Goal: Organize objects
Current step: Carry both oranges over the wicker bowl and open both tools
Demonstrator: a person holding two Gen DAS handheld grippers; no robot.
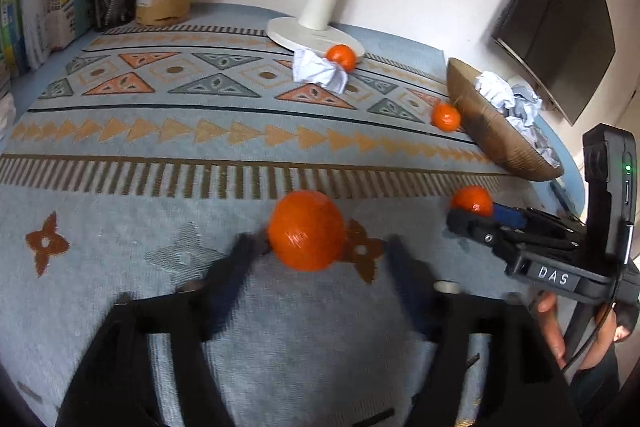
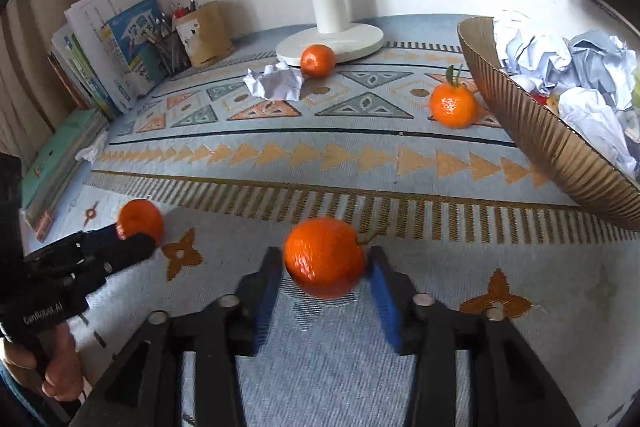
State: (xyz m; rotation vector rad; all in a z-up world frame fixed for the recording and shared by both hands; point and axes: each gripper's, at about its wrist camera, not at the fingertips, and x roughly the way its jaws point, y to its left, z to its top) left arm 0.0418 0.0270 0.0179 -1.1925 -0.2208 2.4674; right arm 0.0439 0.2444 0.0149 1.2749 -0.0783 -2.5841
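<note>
The left gripper (image 1: 316,247) stands spread, with an orange (image 1: 306,235) between its two fingers; the fingers are blurred, and a gap shows on each side of the fruit, so nothing is pinched yet. To grip well, I would keep the orange centred between the pads and close slowly, since a round fruit on a woven cloth (image 1: 160,147) is likely to roll away from a one-sided push.

The right gripper (image 2: 326,267) is also spread around a second orange (image 2: 324,257), which sits at the fingertips with its stem toward the right-hand pad. That pad looks very near the skin, the other a little off; whether either touches I cannot tell. Pushing slightly further forward before closing would seat the fruit deeper between the blue pads (image 2: 384,303).

Beyond and right of these jaws, the ribbed bowl (image 2: 552,147) holds crumpled paper (image 2: 532,51); two more oranges lie ahead, well apart from both grippers.
</note>
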